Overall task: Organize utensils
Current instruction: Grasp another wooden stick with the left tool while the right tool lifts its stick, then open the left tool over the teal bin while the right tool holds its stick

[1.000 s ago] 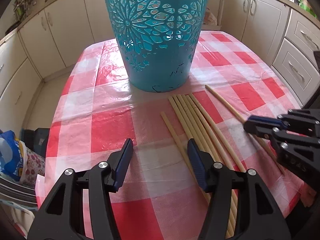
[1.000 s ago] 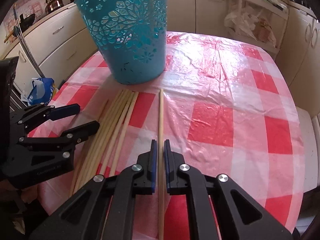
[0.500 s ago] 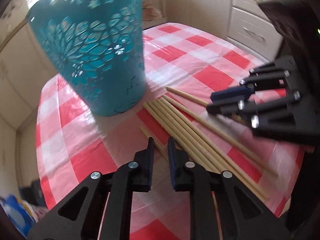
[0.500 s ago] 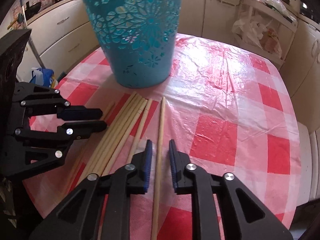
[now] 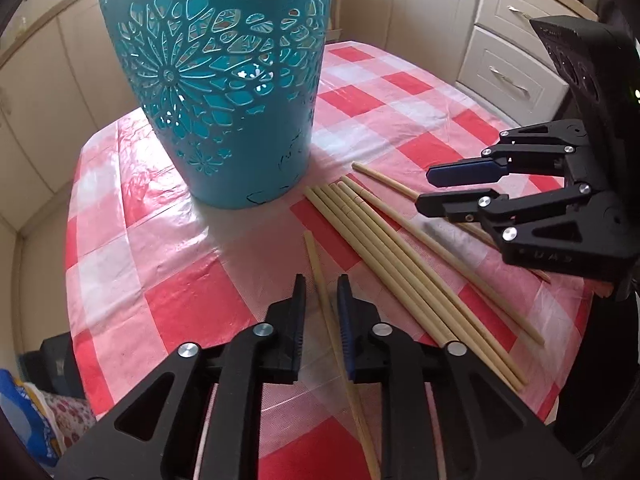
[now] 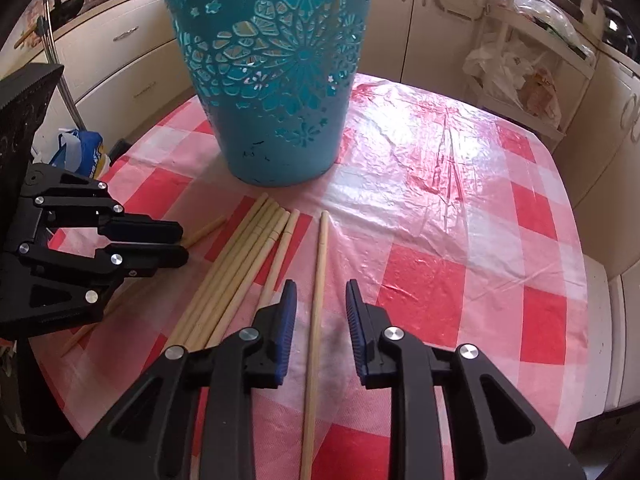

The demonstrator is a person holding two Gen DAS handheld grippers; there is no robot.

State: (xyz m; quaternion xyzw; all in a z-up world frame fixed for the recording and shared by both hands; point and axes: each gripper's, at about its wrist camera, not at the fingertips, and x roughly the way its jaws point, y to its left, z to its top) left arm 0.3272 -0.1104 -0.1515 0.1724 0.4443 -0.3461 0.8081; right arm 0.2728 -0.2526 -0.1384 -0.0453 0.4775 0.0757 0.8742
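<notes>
Clear cloth to the right, bin and sticks crowd the middle.

Teal bin [image 6: 276,80] stands upright mid-table, blocking the way straight ahead for both grippers. Bundle of chopsticks [image 6: 240,264] lies betw. left gripper [image 5: 321,292] and right gripper [image 6: 321,300]; each has one stick betw. its opening jaws, not pressed. Right of the single chopstick [image 6: 318,280] the checked tablecloth [image 6: 460,240] is bare out to the edge. Cupboards [image 5: 500,64] ring the table w/ a gap.
</notes>
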